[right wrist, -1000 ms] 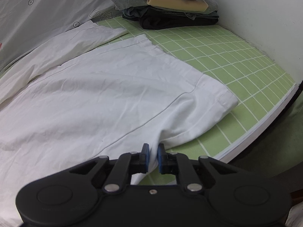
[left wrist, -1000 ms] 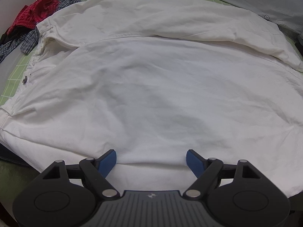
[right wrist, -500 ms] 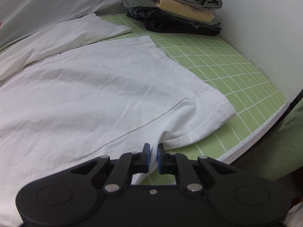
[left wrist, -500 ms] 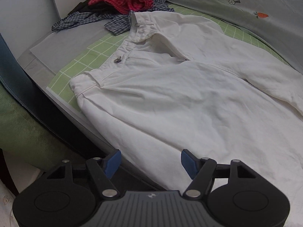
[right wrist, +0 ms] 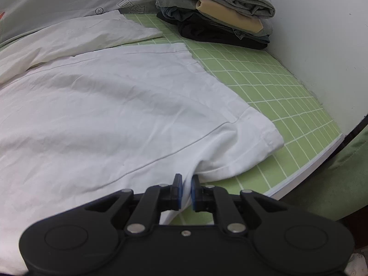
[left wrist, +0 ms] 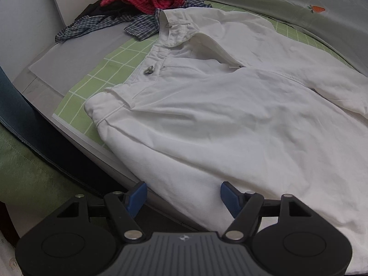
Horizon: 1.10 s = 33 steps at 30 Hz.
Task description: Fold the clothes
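White trousers (left wrist: 230,115) lie flat on the green mat (right wrist: 276,87); right hand-held gripper (right wrist: 186,189) pinches a leg hem, left hand-held gripper (left wrist: 181,195) gapes near the waistband, ready to grip and fold

The right gripper (right wrist: 186,189) is clamped on a pinch of white fabric at the near hem of the white trousers (right wrist: 110,115), close to the near edge of the green grid mat (right wrist: 276,87). The trousers lie spread flat over the mat, one leg (right wrist: 92,34) reaching toward the far edge. A stack of folded clothes (right wrist: 220,11) sits at the mat's far corner, against the white wall (right wrist: 322,34).
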Motion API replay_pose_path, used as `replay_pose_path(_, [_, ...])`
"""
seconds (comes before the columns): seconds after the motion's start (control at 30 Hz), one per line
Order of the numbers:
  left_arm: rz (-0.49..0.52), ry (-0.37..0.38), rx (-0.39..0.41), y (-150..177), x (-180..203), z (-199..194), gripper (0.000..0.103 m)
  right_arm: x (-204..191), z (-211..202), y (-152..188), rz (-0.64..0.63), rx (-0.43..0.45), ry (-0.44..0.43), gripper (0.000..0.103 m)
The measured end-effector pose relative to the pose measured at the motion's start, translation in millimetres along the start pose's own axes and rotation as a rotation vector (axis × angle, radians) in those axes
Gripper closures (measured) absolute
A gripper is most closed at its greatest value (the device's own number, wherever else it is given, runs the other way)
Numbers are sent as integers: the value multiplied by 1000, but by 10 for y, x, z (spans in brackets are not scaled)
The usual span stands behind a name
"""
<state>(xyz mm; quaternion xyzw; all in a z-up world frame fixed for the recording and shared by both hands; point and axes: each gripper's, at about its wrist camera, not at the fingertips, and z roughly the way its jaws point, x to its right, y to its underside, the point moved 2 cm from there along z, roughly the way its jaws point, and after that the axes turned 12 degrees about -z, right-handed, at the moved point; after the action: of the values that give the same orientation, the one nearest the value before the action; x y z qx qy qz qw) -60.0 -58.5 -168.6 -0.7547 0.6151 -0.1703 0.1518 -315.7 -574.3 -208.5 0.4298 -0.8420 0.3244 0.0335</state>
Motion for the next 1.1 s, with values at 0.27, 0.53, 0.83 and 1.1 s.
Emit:
replay_pose_path(0.27, [62, -46, 18, -65, 229, 24, 100, -41, 3, -25, -51, -7, 23, 95])
replay_pose_path(0.53, [46, -26, 72, -230, 300, -216, 103, -68, -87, -90, -62, 12, 46, 96])
replay_pose_path(0.83, [74, 9, 155, -568, 554, -396, 103, -29, -215, -367, -48, 97, 37, 96])
replay_pose_path(1.1, [29, 77, 48, -251, 397, -117, 69, -46, -143, -277, -59, 63, 33, 96])
